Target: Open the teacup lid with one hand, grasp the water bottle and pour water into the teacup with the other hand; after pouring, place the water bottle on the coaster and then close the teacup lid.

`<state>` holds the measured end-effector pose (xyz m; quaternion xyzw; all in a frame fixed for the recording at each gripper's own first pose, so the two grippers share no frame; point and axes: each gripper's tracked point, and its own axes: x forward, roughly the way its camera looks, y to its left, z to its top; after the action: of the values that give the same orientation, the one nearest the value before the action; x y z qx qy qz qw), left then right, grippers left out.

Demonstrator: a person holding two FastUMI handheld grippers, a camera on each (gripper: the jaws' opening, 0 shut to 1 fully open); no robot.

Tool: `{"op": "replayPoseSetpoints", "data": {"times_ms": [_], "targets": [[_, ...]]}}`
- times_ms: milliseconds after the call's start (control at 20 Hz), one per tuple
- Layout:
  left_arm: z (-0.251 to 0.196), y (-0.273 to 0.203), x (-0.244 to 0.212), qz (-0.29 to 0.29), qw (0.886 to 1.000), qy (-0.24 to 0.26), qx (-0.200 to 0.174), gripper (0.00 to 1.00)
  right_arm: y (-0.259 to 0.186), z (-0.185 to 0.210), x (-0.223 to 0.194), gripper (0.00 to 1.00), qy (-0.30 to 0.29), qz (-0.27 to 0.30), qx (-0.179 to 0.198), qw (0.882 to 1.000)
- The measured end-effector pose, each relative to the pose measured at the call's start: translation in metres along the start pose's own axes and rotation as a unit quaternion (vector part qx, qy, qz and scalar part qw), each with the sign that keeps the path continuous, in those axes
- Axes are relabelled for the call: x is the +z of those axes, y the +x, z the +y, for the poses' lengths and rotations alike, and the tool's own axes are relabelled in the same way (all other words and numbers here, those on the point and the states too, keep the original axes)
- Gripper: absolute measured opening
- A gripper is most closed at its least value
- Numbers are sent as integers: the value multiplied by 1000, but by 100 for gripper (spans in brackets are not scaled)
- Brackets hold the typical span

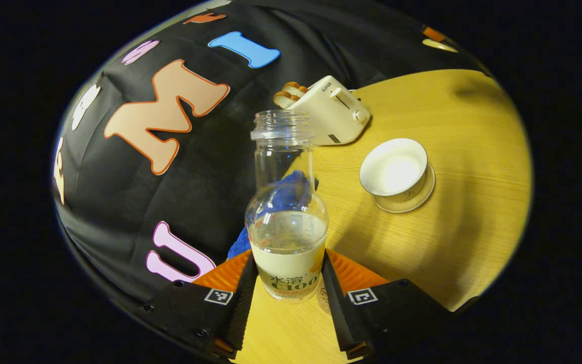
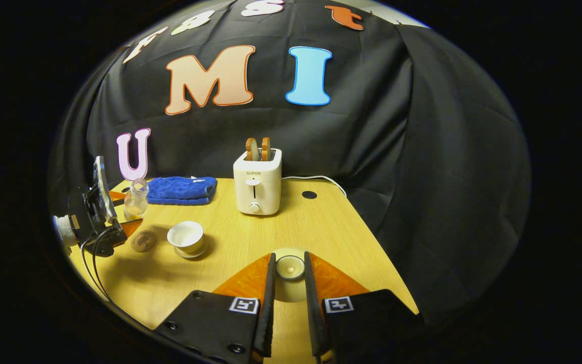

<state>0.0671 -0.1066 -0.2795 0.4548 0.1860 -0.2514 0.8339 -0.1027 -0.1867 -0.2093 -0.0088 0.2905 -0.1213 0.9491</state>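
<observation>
Claw-wise, your left claw (image 1: 287,283) is pinching the water bottle (image 1: 287,237), your right claw (image 2: 289,275) the lid (image 2: 290,267); next you are tipping toward the teacup (image 1: 394,169).

**Open table by the cup, clutter along the back wall**

In the right gripper view, the table (image 2: 250,242) lies bare between the teacup (image 2: 185,236) and the toaster (image 2: 257,188), and bare again from the toaster out to the edge at 3 o'clock. The toaster stands at 12 o'clock against the wall, a blue towel (image 2: 182,190) at 10 o'clock. The coaster (image 2: 143,240) lies just beside the cup at 9 o'clock, with the left gripper (image 2: 128,212) and its bottle (image 2: 136,198) crowding that side. Above the open cup nothing blocks the way
</observation>
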Motion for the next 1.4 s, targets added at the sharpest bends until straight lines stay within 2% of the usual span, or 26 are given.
{"op": "replayPoseSetpoints", "data": {"times_ms": [300,450,650,1050,1400], "targets": [[0,6,-4,23,998,62,3,67,2,-7,-9,34,6,6,7,1000],[1,6,-7,37,993,109,3,67,3,-3,-12,33,4,8,17,1000],[-1,12,-7,53,988,144,-6,67,5,-1,-16,32,2,10,28,1000],[-1,14,-9,92,964,247,-14,67,6,-6,-26,34,14,19,32,999],[-1,11,-7,127,941,314,-25,67,5,-10,-32,33,20,20,34,999]]}}
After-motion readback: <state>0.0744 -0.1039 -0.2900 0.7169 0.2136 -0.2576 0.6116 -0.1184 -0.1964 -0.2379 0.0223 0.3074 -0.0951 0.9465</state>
